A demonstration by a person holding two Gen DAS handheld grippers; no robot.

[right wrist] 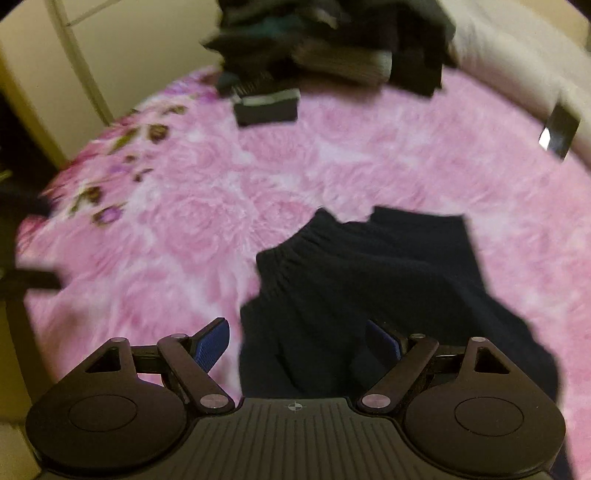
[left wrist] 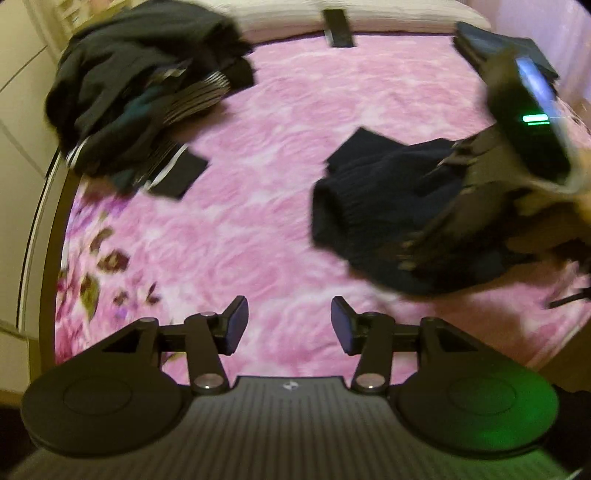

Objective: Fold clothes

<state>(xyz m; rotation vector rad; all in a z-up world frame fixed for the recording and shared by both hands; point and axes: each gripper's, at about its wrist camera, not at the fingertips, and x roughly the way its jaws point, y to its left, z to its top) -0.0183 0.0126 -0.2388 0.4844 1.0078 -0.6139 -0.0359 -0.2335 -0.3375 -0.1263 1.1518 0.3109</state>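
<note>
A dark navy knit garment (right wrist: 362, 280) lies bunched on the pink floral blanket (right wrist: 207, 206). My right gripper (right wrist: 297, 341) is open, its jaws standing over the garment's near edge with cloth between them. In the left wrist view the same garment (left wrist: 384, 214) lies to the right, with the right gripper's body (left wrist: 524, 122) over it. My left gripper (left wrist: 290, 325) is open and empty above bare blanket (left wrist: 266, 177), left of the garment.
A pile of dark and striped clothes (left wrist: 140, 96) sits at the far left of the bed, also seen in the right wrist view (right wrist: 325, 48). A pale pillow or bedding (left wrist: 332, 14) runs along the far edge. The bed edge and a cream wall (left wrist: 22, 110) are at left.
</note>
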